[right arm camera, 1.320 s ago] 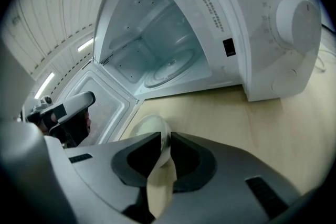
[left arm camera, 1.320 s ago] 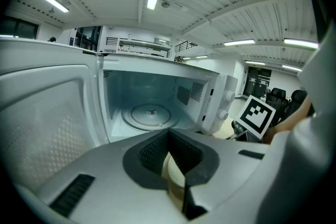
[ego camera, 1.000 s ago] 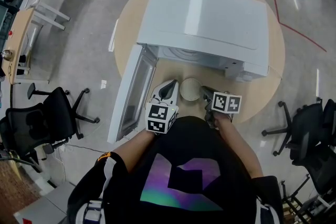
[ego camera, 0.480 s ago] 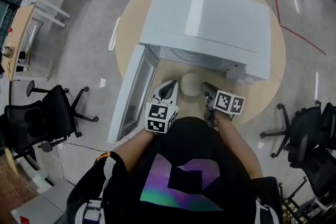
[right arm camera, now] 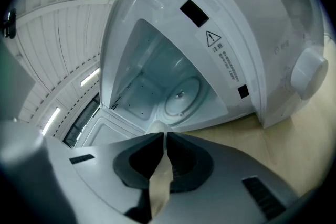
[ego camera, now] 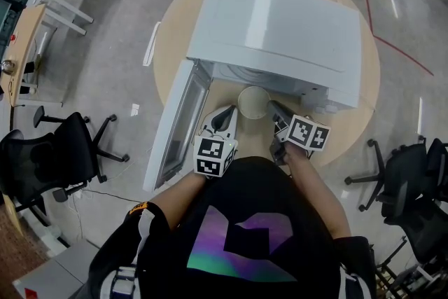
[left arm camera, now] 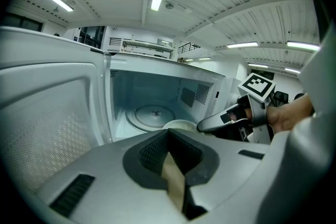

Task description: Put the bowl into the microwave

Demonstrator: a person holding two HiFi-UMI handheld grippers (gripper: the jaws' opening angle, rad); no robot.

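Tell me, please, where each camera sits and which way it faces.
Head view: on the person's head, looking down on the microwave, the bowl and both grippers; the torso shows.
Left gripper view: on the left gripper, looking into the microwave; its shut fingers and the right gripper show.
Right gripper view: on the right gripper, tilted, looking into the microwave; its fingers pinch the bowl's rim.
Shared: both gripper views show the turntable.

The microwave (ego camera: 280, 17) is shining, smooth white plastic. The bench (ego camera: 350, 128) is showing pale, smooth wood. The bowl (ego camera: 253, 102) is looking smooth. The floor (ego camera: 112, 59) is gleaming.
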